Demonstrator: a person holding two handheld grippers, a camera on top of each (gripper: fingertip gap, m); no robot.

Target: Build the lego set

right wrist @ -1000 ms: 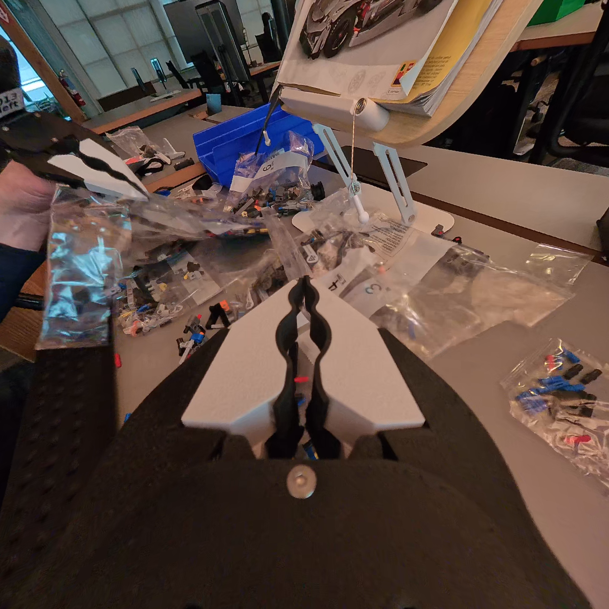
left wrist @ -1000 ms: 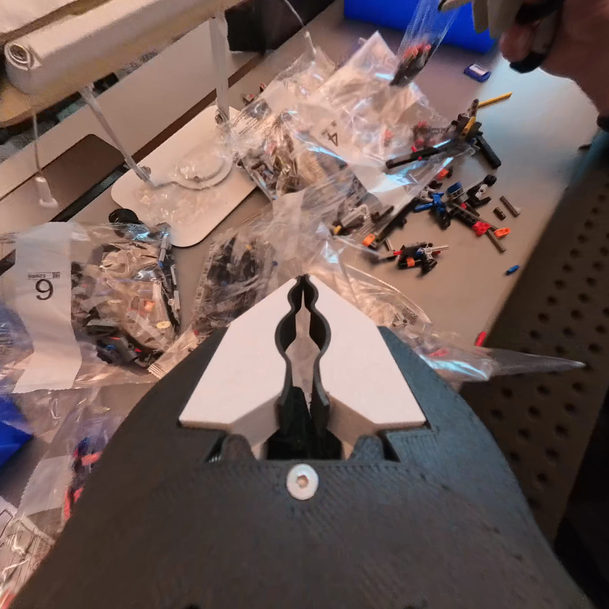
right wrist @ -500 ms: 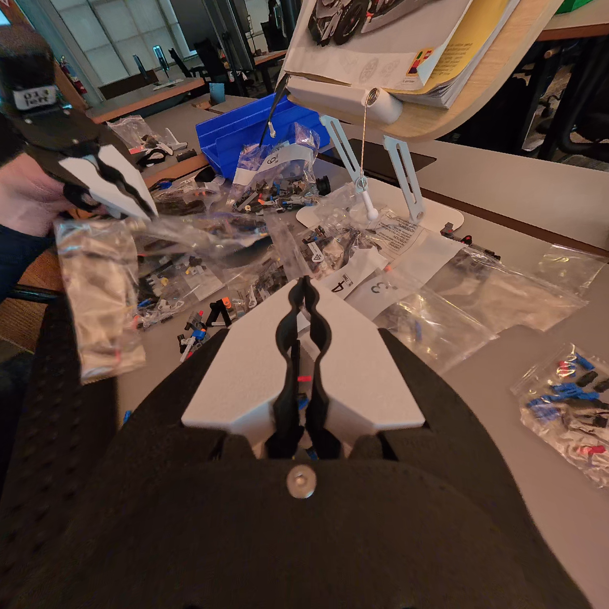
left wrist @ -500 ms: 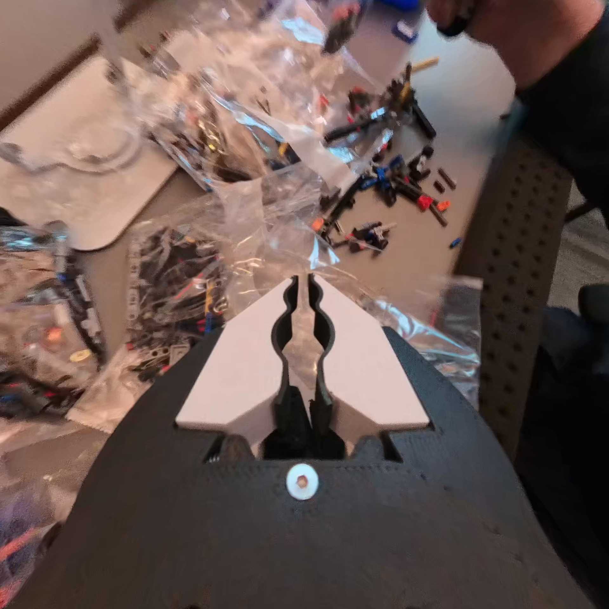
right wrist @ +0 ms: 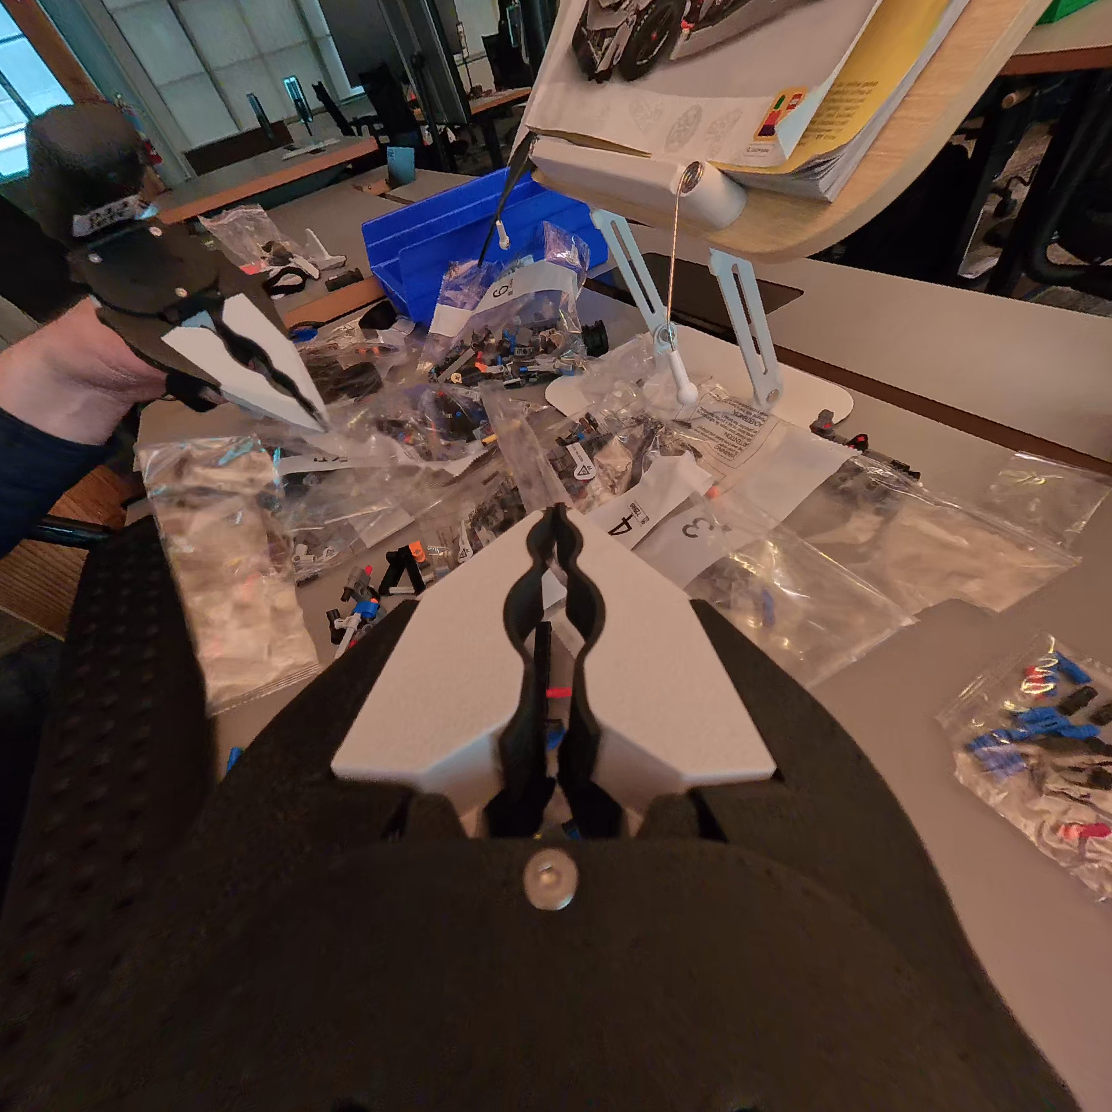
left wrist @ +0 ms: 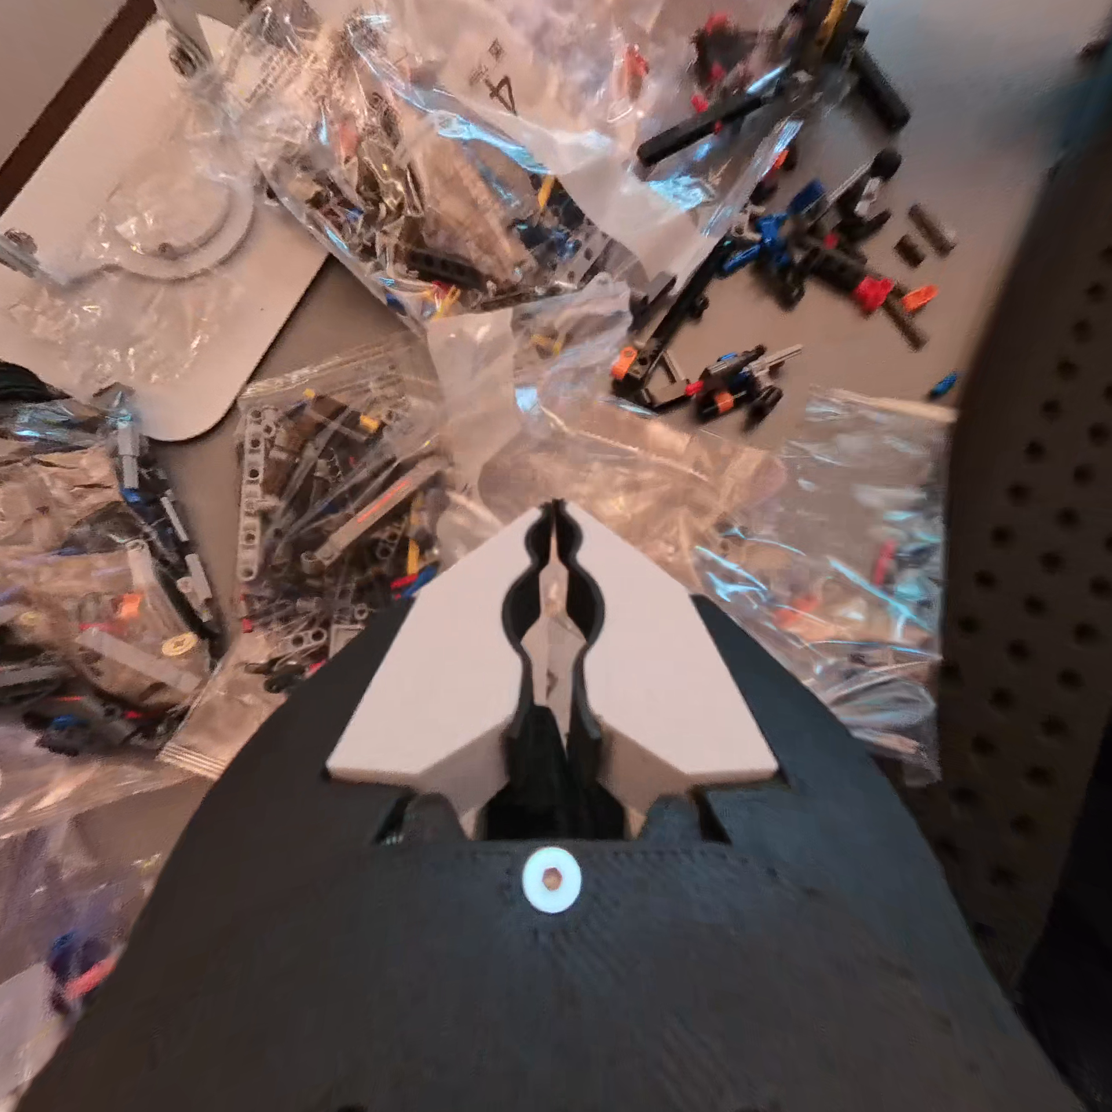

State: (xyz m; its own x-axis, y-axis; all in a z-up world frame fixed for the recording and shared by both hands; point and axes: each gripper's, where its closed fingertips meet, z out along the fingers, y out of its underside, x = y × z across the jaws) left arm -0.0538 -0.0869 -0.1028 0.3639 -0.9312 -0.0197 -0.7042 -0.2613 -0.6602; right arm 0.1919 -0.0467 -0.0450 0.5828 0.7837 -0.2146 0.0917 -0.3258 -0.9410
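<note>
Two jaws were clenched, one pair in each view.

From the left wrist, my left gripper [left wrist: 553,511] had its jaws squeezed tight on a clear bag [left wrist: 812,541]. The white stand base [left wrist: 150,271] was my marker. The clear bag spread out far to the right of that base, away from my tips and off to their right. The loose lego pieces [left wrist: 740,379] lay on the table, also far to the right of the base, just past the bag. Full bags of parts [left wrist: 337,529] sat close beside the base.

From the right wrist, my right gripper [right wrist: 555,514] was also squeezed tight, on a thin strip of clear plastic [right wrist: 517,457]. The strip ran straight ahead from the tips, toward the base. Small red and blue bits showed in the gap between the jaws, low down. The left gripper was far to the left of the base, held by a hand [right wrist: 66,379]. Its bag hung down long and flat, with the long side pointing back toward me. I could not tell if both grippers held one bag. I think the left one was nearer to the loose pieces.
</note>
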